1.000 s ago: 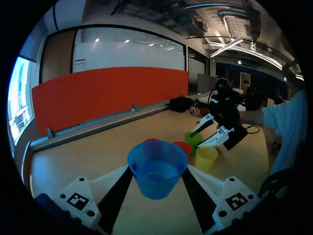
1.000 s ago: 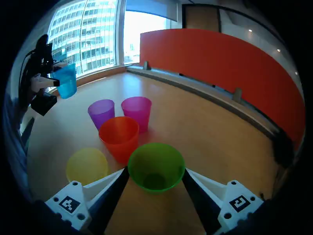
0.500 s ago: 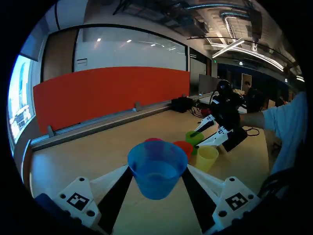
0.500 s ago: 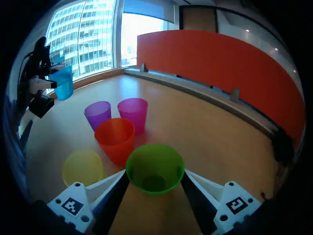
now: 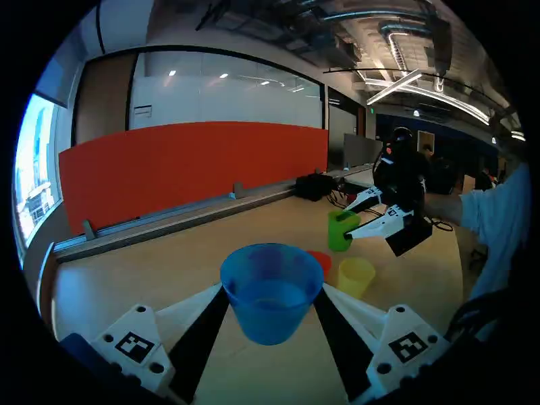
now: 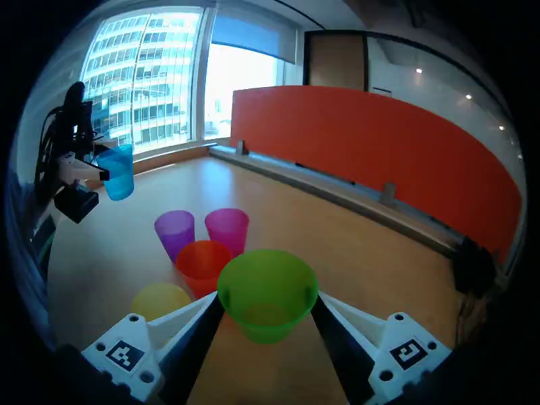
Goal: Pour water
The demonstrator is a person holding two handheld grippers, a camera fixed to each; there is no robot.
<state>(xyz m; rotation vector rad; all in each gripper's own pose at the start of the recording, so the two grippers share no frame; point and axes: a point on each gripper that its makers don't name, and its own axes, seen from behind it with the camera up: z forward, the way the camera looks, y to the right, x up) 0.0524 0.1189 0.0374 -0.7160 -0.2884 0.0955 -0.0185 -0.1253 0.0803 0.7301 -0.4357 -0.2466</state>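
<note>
Between the jaws of the left gripper point(image 5: 271, 291) a blue cup point(image 5: 271, 314) is clamped upright, and water point(image 5: 270, 298) is seen in its lower half. A green cup point(image 6: 267, 290), apparently empty, is gripped between the jaws of the right gripper point(image 6: 268, 309) and held clear of the surface point(image 6: 351, 243). The two cups are well apart, so water is likely to be spilled if the tilt is begun before the rims are brought together. The thin walls may also be squeezed out of round, or let slip through the jaws, once a cup is tipped. Below the green cup, an orange cup point(image 6: 201, 260), a yellow cup point(image 6: 158, 300), a purple cup point(image 6: 174, 229) and a magenta cup point(image 6: 227, 228) are clustered, and stray water may be caught by them. All the cups are made of smooth, translucent plastic, round and tapered. The surface is formed of pale matte wood.
</note>
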